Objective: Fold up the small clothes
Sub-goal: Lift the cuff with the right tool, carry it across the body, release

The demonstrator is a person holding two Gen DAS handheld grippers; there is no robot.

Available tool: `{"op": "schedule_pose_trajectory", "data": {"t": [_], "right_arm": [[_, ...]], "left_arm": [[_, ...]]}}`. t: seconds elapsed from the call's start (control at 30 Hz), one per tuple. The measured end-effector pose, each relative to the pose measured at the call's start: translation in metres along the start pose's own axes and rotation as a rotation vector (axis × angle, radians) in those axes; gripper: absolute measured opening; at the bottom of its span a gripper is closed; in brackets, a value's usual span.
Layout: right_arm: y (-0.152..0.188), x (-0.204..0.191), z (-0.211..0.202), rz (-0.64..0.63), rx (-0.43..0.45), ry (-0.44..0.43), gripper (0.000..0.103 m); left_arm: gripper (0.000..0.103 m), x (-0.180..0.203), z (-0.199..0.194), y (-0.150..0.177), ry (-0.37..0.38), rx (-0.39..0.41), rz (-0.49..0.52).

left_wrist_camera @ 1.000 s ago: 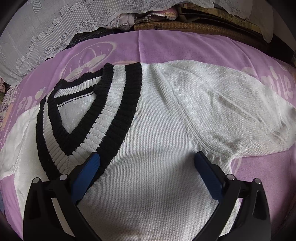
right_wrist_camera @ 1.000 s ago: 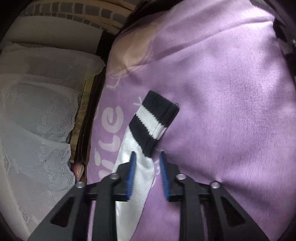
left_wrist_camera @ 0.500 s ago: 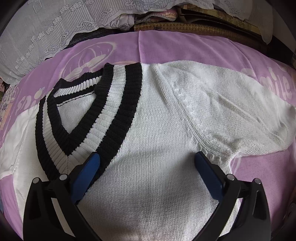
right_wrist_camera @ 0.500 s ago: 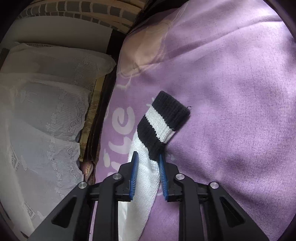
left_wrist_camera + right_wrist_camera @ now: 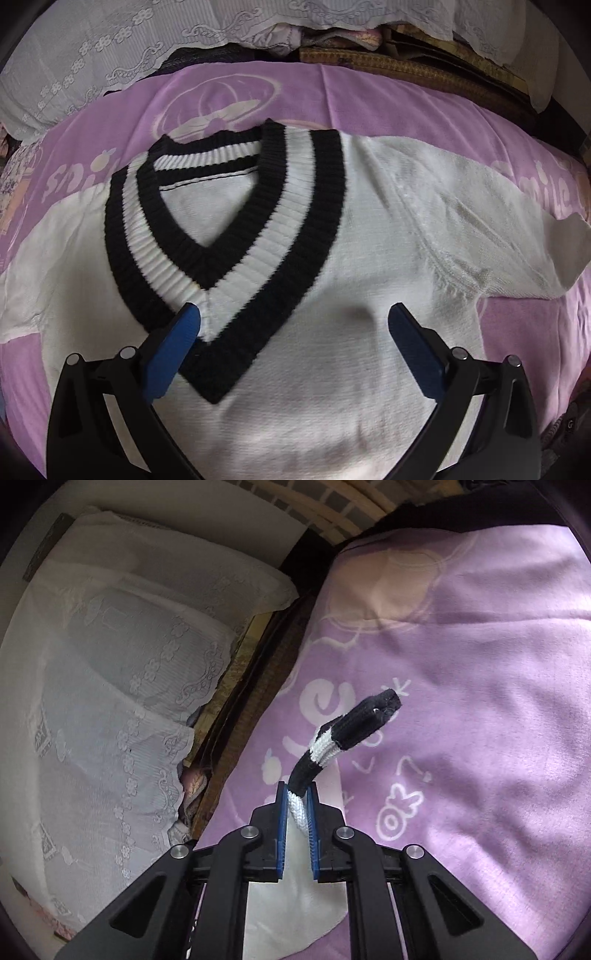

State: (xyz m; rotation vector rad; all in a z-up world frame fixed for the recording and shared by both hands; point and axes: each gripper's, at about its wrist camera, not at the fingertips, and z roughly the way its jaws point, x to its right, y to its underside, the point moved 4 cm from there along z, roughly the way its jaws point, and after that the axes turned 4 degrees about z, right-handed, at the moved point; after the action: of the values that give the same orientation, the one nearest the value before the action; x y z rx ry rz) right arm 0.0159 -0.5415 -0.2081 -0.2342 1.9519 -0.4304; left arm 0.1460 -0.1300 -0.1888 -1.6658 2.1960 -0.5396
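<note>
**Sweater sleeve clamped in the right tongs, left tongs spread above the chest**

Sweater (image 5: 303,387), white knit with a black-and-white ribbed V-neck collar (image 5: 236,266), lies face up and spread flat on a purple printed blanket (image 5: 388,110). The right gripper (image 5: 298,794) has just been closing, and its blue pads now pinch the sleeve (image 5: 299,808) where the white knit meets the striped cuff (image 5: 351,727); the cuff juts forward past the fingertips, lifted clear of the blanket (image 5: 480,720), its black end bent to the right. White sleeve fabric trails down beneath the jaws. The left gripper (image 5: 293,323) has its jaws wide apart, nothing between them, over the sweater's chest with the collar's point just beside its left pad; whether the fingertips touch the knit is hard to tell. Beyond the blanket's far edge lies a white lace cloth (image 5: 92,55), seen also to the left of the right gripper (image 5: 110,701).
</note>
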Motion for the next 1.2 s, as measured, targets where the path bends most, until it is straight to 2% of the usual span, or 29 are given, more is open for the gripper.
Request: {"op": "schedule_pose_trajectory", "data": {"t": [0.13, 0.23, 0.37, 0.5, 0.63, 0.8, 1.07, 1.2], "right_arm": [[0.017, -0.029, -0.002, -0.081, -0.047, -0.044, 0.011], [0.034, -0.051, -0.005, -0.134, -0.092, -0.086, 0.011], [0.063, -0.085, -0.01, -0.208, -0.155, -0.151, 0.011], [0.098, -0.113, -0.016, -0.278, -0.231, -0.208, 0.011], [0.139, -0.139, -0.021, -0.364, -0.312, -0.251, 0.011], [0.184, -0.163, -0.021, -0.45, -0.396, -0.284, 0.011], [0.224, -0.193, -0.02, -0.551, -0.432, -0.297, 0.011], [0.247, -0.218, -0.021, -0.615, -0.447, -0.308, 0.011]], "left_arm": [[0.099, -0.031, -0.003, 0.001, -0.006, 0.004, -0.055], [0.099, -0.042, -0.002, -0.001, 0.017, 0.005, -0.083], [0.099, -0.03, 0.005, -0.006, 0.084, -0.016, -0.074], [0.099, -0.005, 0.009, -0.026, 0.156, -0.037, -0.045], [0.099, 0.023, 0.01, -0.053, 0.119, -0.016, 0.02], [0.099, 0.032, 0.014, -0.062, 0.114, -0.03, 0.035], [0.099, -0.007, 0.007, -0.059, 0.098, 0.009, -0.023], [0.099, -0.039, -0.005, -0.06, 0.043, 0.054, -0.052]]}}
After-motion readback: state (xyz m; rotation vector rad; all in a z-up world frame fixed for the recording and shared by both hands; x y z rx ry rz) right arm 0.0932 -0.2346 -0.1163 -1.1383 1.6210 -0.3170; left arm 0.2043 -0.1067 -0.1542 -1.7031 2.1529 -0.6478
